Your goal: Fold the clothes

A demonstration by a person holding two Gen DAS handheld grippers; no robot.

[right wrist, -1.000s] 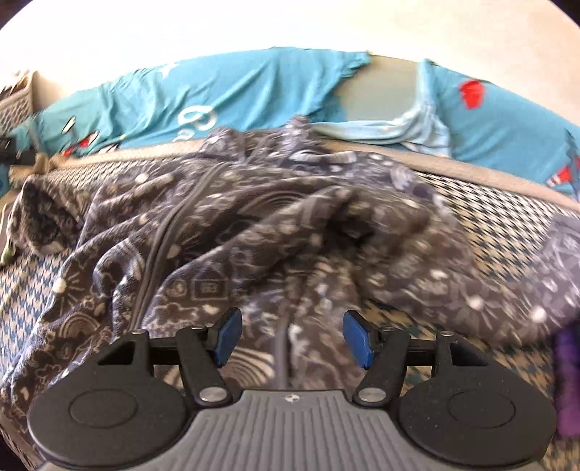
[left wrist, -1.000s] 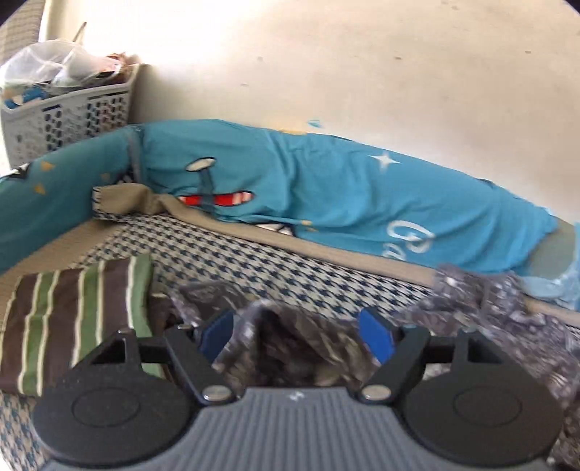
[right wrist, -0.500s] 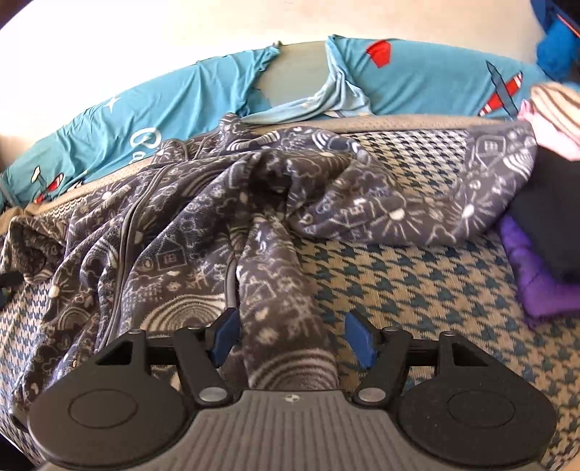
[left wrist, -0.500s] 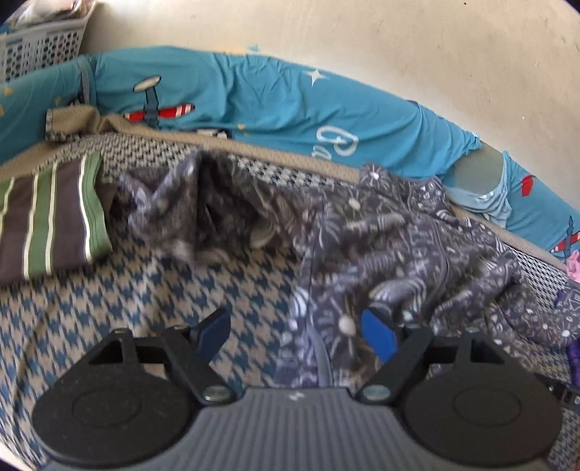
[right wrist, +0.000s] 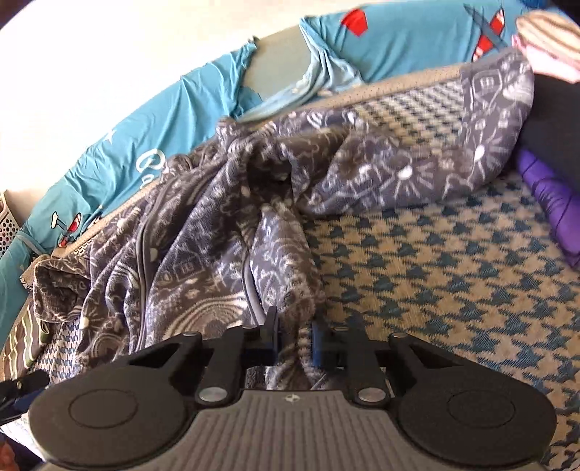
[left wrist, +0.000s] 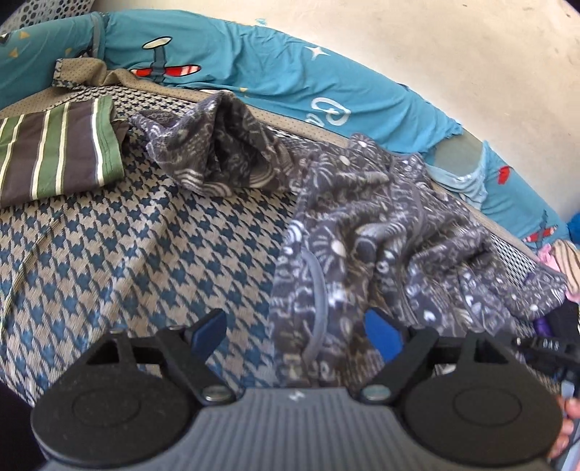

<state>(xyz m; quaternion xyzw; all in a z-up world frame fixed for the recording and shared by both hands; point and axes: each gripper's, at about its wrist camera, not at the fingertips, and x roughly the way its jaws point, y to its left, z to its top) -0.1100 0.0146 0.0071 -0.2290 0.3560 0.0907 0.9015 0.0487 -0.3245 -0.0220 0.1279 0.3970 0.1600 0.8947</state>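
A grey garment (left wrist: 362,224) with white doodle print and a zip lies crumpled on the houndstooth bed cover (left wrist: 145,246). My left gripper (left wrist: 295,326) hovers low over its near hem, jaws opening. The cloth lies between the blue pads (left wrist: 380,329), which do not press on it. In the right wrist view the same garment (right wrist: 217,235) spreads to the left. My right gripper (right wrist: 293,331) is closing, its pads pinching a fold of the hem. One sleeve (right wrist: 489,119) stretches to the right.
A folded green and brown striped cloth (left wrist: 54,152) lies at the left. Blue aeroplane-print bolsters (left wrist: 253,65) line the wall side. At the right sit a purple garment (right wrist: 551,203), a black one (right wrist: 554,119) and a pink striped one (right wrist: 543,32). A white basket (right wrist: 7,224) shows at far left.
My left gripper has swung right and down from the sleeve end to the garment's near hem. My right gripper has rolled and its jaws have closed on a fold of the hem.
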